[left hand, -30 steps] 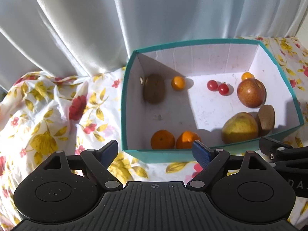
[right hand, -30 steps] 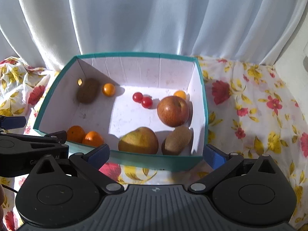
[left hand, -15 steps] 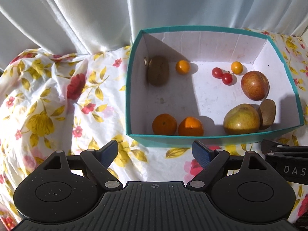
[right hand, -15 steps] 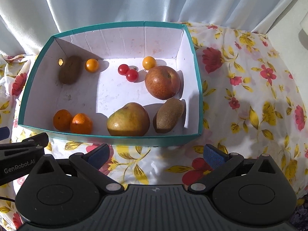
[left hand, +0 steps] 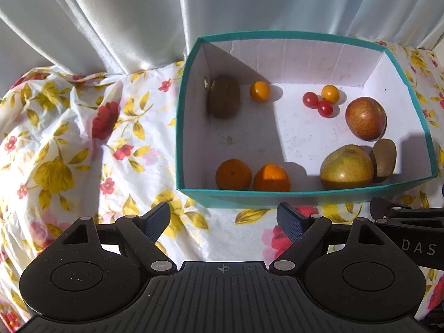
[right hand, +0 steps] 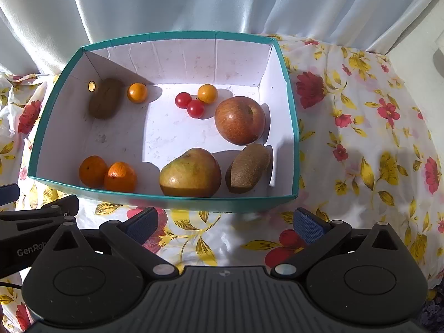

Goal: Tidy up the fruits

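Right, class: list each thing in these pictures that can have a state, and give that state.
Left gripper: open, empty.
Right gripper: open, empty.
Teal box: lidless, holding all the fruit.
Pear: on its side, touching a kiwi.
Mandarins: unpeeled, side by side.
Red tomatoes: touching.

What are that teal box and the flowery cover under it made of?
The teal box looks like cardboard: matte white inside, with fold creases and scuff marks on the walls and a thin teal rim. The flowery cover seems a thin, slightly glossy sheet, plastic or light cloth; it lies in crumpled wrinkles and shines in the sun. Which of the two it is, the pictures leave open.
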A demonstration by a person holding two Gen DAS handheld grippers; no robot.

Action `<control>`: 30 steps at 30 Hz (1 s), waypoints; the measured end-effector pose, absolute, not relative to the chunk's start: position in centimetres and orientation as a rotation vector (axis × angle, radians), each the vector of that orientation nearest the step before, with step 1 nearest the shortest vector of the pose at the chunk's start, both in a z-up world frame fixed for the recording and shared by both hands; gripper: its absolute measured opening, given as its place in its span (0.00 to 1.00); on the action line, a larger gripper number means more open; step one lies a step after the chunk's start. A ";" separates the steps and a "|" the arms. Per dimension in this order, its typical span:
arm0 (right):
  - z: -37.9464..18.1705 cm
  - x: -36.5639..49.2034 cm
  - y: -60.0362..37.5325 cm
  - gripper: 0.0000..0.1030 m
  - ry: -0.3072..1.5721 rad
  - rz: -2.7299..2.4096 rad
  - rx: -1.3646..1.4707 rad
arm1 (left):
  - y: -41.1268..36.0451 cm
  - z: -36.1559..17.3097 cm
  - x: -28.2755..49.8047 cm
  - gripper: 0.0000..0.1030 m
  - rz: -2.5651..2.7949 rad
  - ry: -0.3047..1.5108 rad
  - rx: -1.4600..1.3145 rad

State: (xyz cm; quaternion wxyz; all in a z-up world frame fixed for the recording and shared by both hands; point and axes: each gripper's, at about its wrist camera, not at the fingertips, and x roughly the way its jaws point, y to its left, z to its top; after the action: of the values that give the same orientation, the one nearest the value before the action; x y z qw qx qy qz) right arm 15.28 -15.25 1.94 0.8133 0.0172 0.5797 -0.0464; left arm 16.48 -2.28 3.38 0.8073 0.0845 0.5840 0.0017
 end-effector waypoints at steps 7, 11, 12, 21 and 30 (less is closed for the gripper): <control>1.7 15.4 -15.3 1.00 1.248 -0.101 0.034 | -2.2 3.1 16.6 0.86 0.000 1.262 0.176; 1.5 15.5 -15.3 1.00 1.254 -0.103 0.033 | -2.3 2.9 16.6 0.86 -0.001 1.268 0.178; 1.5 15.5 -15.3 1.00 1.255 -0.103 0.033 | -2.2 2.9 16.7 0.86 -0.002 1.270 0.176; 1.3 15.5 -15.3 1.00 1.258 -0.107 0.033 | -2.2 2.7 16.8 0.86 -0.003 1.277 0.177; 1.2 15.6 -15.3 1.00 1.262 -0.107 0.031 | -2.2 2.5 16.8 0.86 -0.007 1.286 0.179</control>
State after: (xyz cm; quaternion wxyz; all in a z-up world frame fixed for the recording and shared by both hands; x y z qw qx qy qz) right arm 15.57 -15.32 1.18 0.8060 0.0143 0.5897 -0.0502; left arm 16.78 -2.21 2.53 0.7965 0.0835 0.5988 -0.0032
